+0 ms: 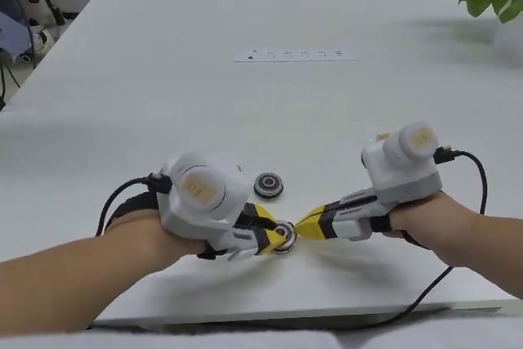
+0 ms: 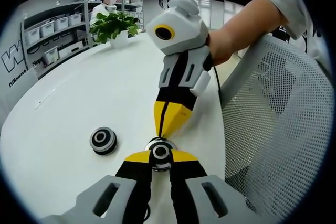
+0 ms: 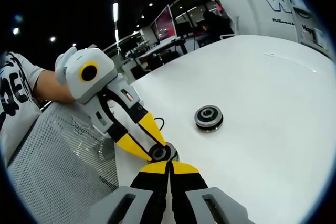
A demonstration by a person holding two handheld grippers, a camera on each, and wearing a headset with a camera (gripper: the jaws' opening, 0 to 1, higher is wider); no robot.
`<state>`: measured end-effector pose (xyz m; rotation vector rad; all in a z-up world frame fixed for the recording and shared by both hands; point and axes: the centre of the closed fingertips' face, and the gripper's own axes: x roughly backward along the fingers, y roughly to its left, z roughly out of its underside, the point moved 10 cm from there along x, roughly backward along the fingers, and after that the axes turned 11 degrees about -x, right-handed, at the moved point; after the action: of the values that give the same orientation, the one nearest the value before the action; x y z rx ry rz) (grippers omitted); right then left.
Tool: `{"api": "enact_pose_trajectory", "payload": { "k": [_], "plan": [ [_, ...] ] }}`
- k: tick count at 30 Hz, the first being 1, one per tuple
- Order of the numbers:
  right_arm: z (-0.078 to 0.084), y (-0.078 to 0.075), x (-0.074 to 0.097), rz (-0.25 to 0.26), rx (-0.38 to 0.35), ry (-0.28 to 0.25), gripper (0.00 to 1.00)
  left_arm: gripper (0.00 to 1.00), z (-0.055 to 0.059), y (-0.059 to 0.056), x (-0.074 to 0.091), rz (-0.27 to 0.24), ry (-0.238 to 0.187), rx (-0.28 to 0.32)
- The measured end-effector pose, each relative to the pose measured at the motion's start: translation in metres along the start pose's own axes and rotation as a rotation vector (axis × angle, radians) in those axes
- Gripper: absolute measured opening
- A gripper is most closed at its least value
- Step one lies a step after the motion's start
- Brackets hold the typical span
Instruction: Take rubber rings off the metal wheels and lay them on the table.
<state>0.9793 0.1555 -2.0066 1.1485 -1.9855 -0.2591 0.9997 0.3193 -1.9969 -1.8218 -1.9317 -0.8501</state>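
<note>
Bottom centre of the head view, the left hand-held gripper (image 1: 276,237) clamps a metal wheel (image 1: 284,239). The right hand-held gripper (image 1: 302,229), jaws pinched together, noses its rubber ring (image 2: 159,141). It's likely soft and stretchy, so nip the outer edge. A spare wheel (image 1: 268,185) waits just above.
</note>
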Motion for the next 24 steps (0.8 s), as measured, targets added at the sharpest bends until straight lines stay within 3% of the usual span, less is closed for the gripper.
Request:
{"api": "enact_pose_trajectory", "payload": {
  "k": [24],
  "plan": [
    [-0.0009, -0.0011, -0.0004, -0.023, -0.041, -0.018, 0.0, 0.07, -0.0022, -0.0017, -0.0008, -0.008, 0.023, -0.026]
  ]
}}
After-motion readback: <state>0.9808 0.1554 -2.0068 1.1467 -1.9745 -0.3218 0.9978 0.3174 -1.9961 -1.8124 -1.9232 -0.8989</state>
